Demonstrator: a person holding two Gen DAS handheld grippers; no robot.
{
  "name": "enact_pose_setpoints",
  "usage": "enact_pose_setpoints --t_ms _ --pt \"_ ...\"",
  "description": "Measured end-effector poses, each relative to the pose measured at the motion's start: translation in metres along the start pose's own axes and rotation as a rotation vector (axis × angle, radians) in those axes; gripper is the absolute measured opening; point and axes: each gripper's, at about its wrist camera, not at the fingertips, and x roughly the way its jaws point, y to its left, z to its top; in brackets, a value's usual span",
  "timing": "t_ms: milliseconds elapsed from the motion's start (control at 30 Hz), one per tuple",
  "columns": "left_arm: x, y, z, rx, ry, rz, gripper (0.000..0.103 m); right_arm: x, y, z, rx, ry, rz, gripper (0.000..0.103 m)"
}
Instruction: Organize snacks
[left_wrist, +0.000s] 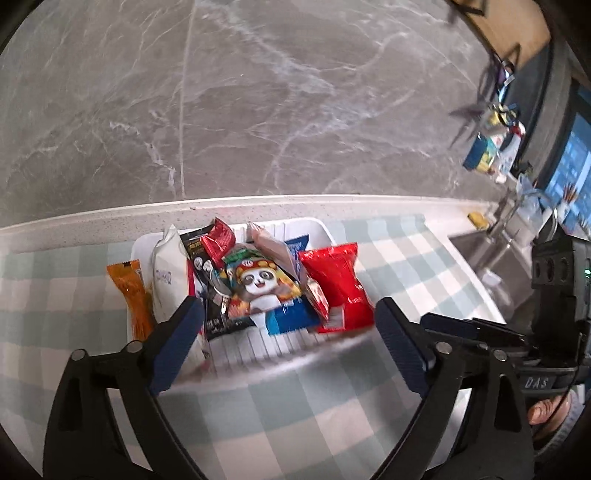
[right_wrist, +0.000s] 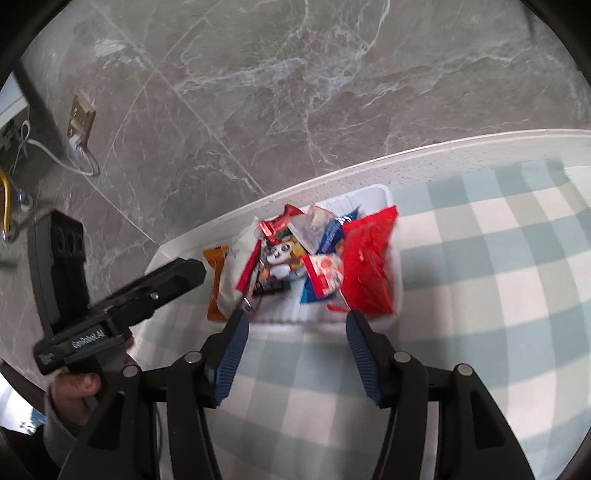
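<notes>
Blue ribbed pads of left gripper (left_wrist: 288, 328) nearest in the left wrist view, spread wide, nothing between them, clear of every packet. Likewise released: right gripper (right_wrist: 293, 349), jaws parted above the near wall of the tray, gripping nothing. Beneath both, pale green and white checked tablecloth (left_wrist: 280, 417). Just beyond the fingertips, white ribbed plastic tray (left_wrist: 258, 347) resting on that cloth, close to the counter's back edge. Inside the tray, loosely heaped snack packets: orange wrapped bar (left_wrist: 133, 295) at the left end, leaning on the wall; white pouch (left_wrist: 168, 280) beside it; black sachet (left_wrist: 216, 317) partly under the others; panda-print packet (left_wrist: 258, 284) in the middle, on top; blue and white packet (left_wrist: 291, 317) below it; large red foil bag (left_wrist: 341, 288) at the right end, tilted up against the wall. Small dark red packet (left_wrist: 221, 240) poking up behind. Farther back, white speckled counter edge (left_wrist: 110, 218). Beyond that, grey veined marble wall (left_wrist: 240, 96). Off to the right, steel sink (left_wrist: 491, 254).
</notes>
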Motion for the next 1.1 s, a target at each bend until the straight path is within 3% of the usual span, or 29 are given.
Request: enact_pose_setpoints --t_ms 433,1100 --pt "-0.052 -0.056 -0.021 0.113 -0.007 0.060 0.098 -0.057 0.019 -0.047 -0.078 -0.060 -0.126 0.062" --pt "-0.093 -0.067 -0.019 0.139 -0.060 0.065 0.098 -0.096 0.038 -0.062 -0.095 -0.121 -0.156 0.064"
